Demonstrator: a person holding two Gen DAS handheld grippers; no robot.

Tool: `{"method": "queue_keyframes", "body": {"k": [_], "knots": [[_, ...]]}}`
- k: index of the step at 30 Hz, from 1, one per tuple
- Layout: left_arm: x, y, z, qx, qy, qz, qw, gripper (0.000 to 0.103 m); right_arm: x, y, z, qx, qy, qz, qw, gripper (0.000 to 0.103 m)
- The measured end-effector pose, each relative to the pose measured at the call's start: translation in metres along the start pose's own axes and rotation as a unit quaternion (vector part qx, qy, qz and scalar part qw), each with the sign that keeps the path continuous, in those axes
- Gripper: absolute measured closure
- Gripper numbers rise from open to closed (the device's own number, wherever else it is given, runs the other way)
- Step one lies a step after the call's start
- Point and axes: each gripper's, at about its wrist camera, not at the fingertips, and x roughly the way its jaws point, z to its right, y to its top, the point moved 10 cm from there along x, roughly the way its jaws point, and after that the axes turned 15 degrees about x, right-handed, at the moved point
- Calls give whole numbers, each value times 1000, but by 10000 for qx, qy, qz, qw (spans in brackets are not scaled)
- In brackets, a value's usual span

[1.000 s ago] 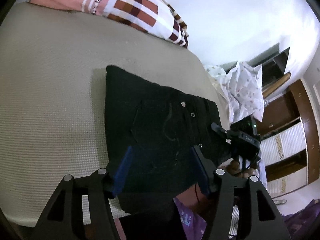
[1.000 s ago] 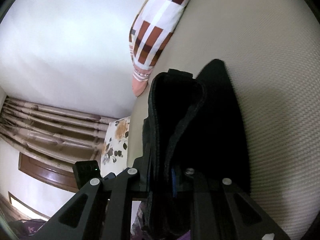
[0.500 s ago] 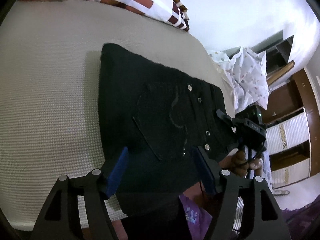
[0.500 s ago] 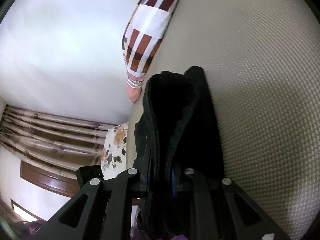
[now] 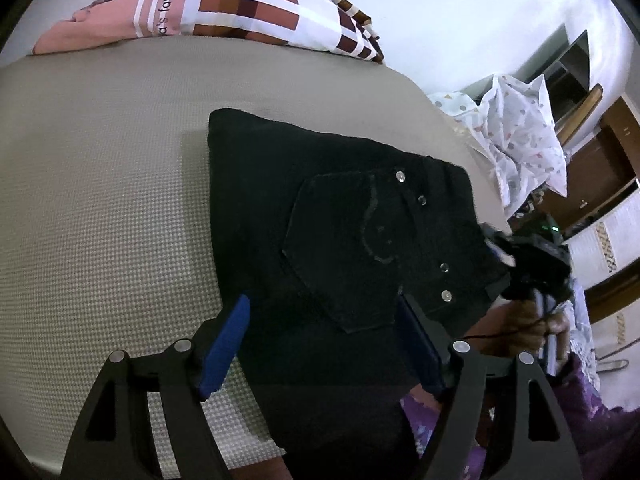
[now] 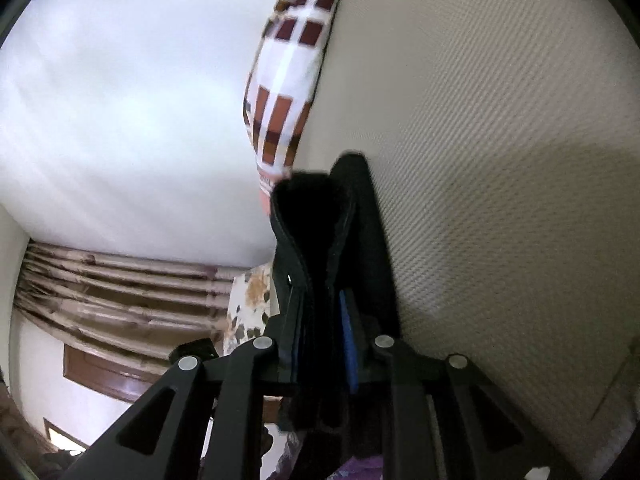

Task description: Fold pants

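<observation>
Black pants (image 5: 320, 200) lie folded on the beige bed cover (image 5: 100, 200), back pocket and rivets facing up. My left gripper (image 5: 320, 304) hovers over their near end. Its jaws are opening, and the blue pads (image 5: 228, 332) stand wide on either side of the cloth without pressing it. At the pants' right edge a hand (image 5: 532, 320) holds my right gripper (image 5: 520, 264). In the right wrist view that gripper (image 6: 318, 296) clamps the thick folded edge of the pants (image 6: 312, 208). Its jaws are starting to open, with the cloth still between the pads.
A checked brown and white pillow (image 5: 248, 12) lies at the head of the bed. A spotted white cloth (image 5: 524, 128) and a wooden wardrobe (image 5: 600, 184) stand beyond the right bed edge. Curtains (image 6: 120, 288) hang at the left in the right wrist view.
My left jaws have spread wider over the pants. My right gripper has shifted along the bed with the pants' edge still in it, and its view has rolled slightly.
</observation>
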Motion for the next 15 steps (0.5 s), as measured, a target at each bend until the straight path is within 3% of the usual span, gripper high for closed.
{"method": "queue_keyframes", "body": {"k": [4,7,15], "knots": [[-4,0,0,-69,-59,70,9999,28,-43,-1,-10,93,372,376,9986,85],[-8,3,2,-19,-30,192,9998,28,-59,-17,-18,37,541,303,9981,85],[-5,-5,10,73,-69,3,9999,28,-36,-51,-19,-213,143,-26,9997,83]]}}
